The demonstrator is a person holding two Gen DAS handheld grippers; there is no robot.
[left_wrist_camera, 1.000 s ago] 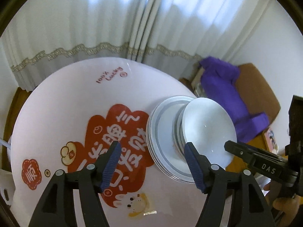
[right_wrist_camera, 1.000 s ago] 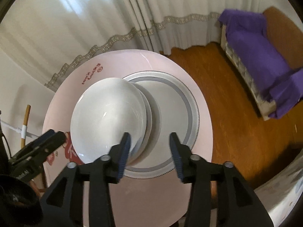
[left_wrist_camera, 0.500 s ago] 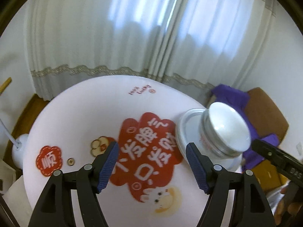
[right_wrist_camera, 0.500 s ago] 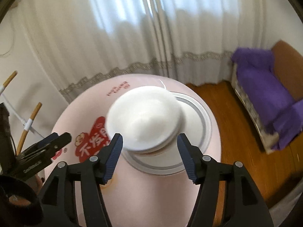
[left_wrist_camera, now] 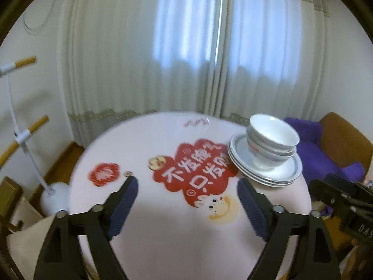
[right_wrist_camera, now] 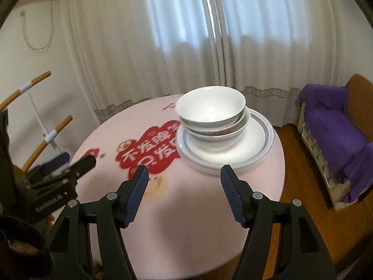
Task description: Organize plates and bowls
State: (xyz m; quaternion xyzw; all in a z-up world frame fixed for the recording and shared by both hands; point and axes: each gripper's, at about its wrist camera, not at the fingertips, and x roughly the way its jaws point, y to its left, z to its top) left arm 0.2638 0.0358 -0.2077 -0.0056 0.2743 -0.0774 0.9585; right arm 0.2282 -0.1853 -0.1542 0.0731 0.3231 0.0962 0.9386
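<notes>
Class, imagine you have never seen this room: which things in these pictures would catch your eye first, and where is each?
First, the nested white bowls stacked on the grey-rimmed plates near the far right edge of the round pink table. Next, the big red sticker with white characters at the table's centre. Then the purple-draped sofa at right.

Backlit white pleated curtains point(right_wrist_camera: 186, 46) behind a round pink table point(right_wrist_camera: 186, 210); right of it, wooden floor point(right_wrist_camera: 293, 144) and a purple-draped brown sofa point(right_wrist_camera: 331, 135).
</notes>
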